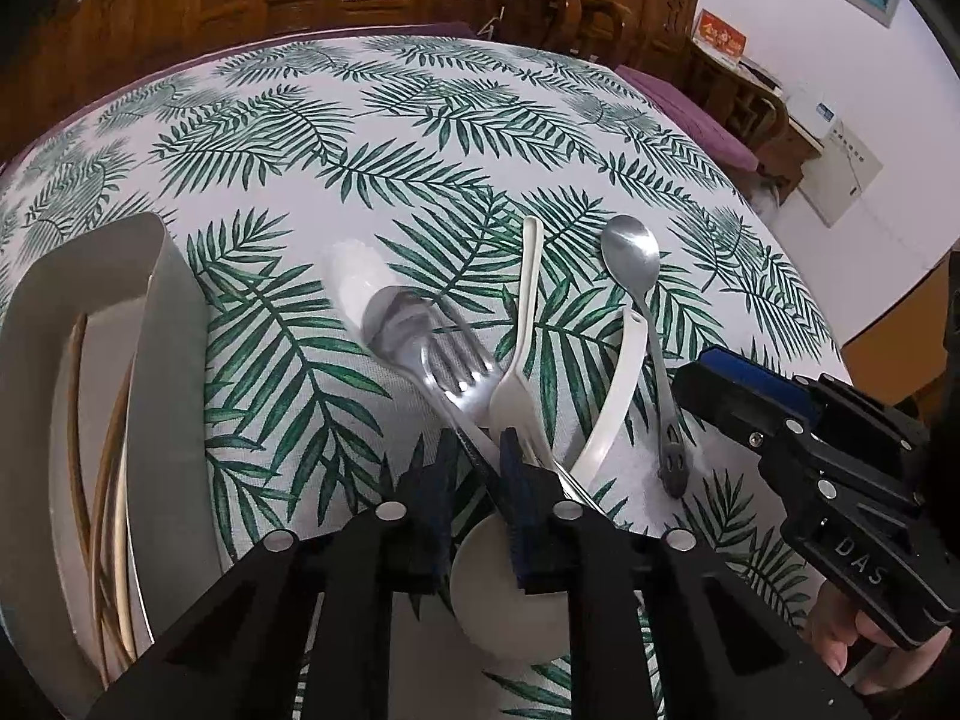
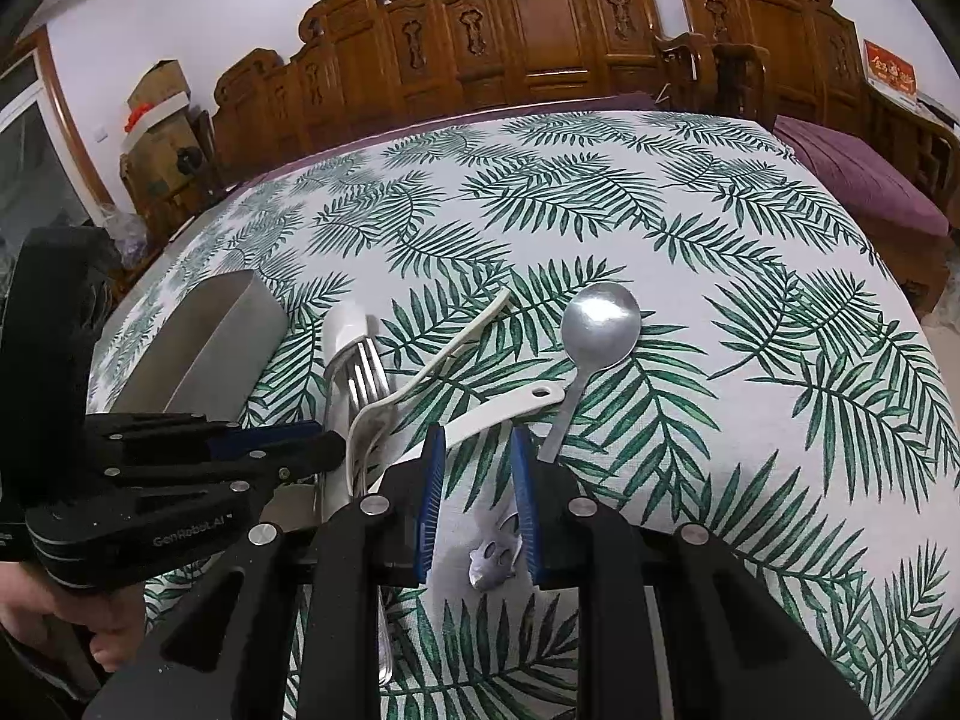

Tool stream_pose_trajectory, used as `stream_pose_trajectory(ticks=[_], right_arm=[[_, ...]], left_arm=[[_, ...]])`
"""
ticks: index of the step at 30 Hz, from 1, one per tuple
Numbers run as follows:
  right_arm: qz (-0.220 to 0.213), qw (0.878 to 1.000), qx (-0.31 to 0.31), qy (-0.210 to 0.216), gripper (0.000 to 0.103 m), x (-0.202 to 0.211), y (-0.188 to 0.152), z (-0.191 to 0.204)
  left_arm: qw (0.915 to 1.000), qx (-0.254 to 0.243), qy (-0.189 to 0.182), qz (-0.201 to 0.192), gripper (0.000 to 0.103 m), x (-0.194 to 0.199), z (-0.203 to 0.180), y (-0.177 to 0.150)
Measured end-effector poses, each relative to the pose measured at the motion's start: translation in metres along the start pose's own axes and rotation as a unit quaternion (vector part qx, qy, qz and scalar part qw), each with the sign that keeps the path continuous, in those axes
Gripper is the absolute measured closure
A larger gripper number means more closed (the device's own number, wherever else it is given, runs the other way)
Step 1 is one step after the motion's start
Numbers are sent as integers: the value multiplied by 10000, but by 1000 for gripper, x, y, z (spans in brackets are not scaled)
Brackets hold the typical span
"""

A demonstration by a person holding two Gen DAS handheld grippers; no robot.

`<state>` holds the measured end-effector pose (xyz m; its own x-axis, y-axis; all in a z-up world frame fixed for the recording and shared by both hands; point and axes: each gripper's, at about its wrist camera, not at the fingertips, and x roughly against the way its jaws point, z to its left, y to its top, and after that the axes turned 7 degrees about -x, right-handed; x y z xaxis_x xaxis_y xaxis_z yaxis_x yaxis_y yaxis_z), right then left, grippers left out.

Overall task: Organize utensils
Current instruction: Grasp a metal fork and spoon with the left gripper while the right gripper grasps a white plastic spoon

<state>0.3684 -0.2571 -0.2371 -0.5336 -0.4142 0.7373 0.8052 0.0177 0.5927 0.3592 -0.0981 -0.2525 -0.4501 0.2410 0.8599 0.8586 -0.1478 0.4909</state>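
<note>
Several utensils lie on the leaf-print tablecloth: a metal fork [image 1: 447,363] over a metal spoon [image 1: 390,318], a white plastic fork [image 1: 519,330], a white ladle-like spoon [image 1: 612,396] and a second metal spoon [image 1: 633,264]. My left gripper [image 1: 477,450] has its jaws partly closed around the metal fork's handle; whether it grips is unclear. My right gripper [image 2: 478,450] is open, its fingers either side of the second metal spoon's handle [image 2: 564,414], whose decorated end [image 2: 495,558] lies between them. The right gripper also shows in the left wrist view [image 1: 720,384].
A white-grey utensil holder [image 1: 162,324] stands at the left with chopsticks [image 1: 102,510] inside; it also shows in the right wrist view [image 2: 210,342]. Carved wooden chairs [image 2: 540,30] stand behind the table. A purple cushion [image 2: 864,174] lies at the far right.
</note>
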Motion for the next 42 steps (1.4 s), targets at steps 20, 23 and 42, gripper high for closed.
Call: stream_pose_trajectory(ticks=[20, 23, 42], right_arm=[[25, 10000, -44, 15, 78, -8, 2, 1], [43, 10000, -43, -14, 78, -10, 2, 2], [44, 10000, -46, -53, 78, -14, 3, 4]], left_arm=[[9993, -221, 120, -291, 102, 27, 1, -1], [9993, -204, 69, -313, 102, 32, 3, -3], [9967, -335, 165, -720, 102, 62, 6, 12]])
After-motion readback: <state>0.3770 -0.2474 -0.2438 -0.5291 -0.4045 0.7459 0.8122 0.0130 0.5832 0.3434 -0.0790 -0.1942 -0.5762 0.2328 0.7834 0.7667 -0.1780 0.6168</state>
